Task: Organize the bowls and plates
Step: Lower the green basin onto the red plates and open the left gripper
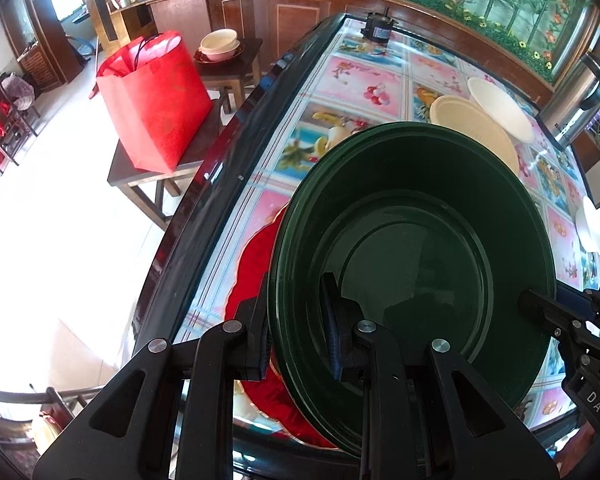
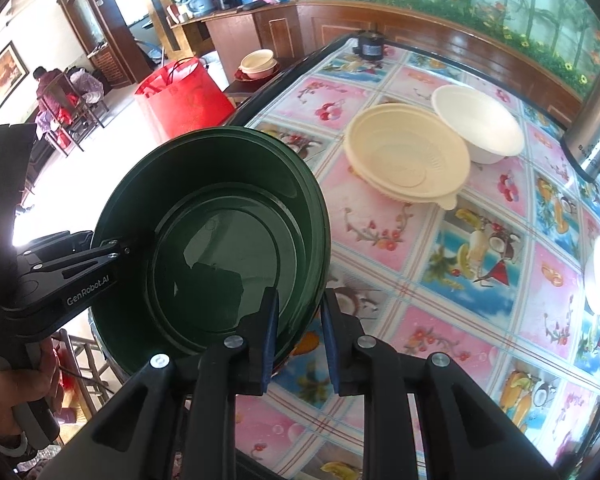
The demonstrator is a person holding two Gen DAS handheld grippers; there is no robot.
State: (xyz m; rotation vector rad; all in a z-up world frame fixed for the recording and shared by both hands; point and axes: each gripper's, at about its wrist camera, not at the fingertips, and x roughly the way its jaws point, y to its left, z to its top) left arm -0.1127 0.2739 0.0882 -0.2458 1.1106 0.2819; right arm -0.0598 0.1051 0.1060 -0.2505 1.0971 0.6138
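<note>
While both grippers clamp opposite rim sections, green bowl (image 1: 412,264) hangs tilted above counter (image 2: 440,248). Left gripper (image 1: 296,332) fingers closed on near-left rim, one finger inside, one outside. Right gripper (image 2: 300,340) fingers closed on rim likewise. Red plate (image 1: 256,264) lies on counter beneath bowl, near counter edge. Cream bowl (image 2: 408,152) and white bowl (image 2: 480,120) sit touching, further along counter. Steel flask (image 1: 576,100) stands beyond them. Red bag (image 1: 152,100) on side stool.
</note>
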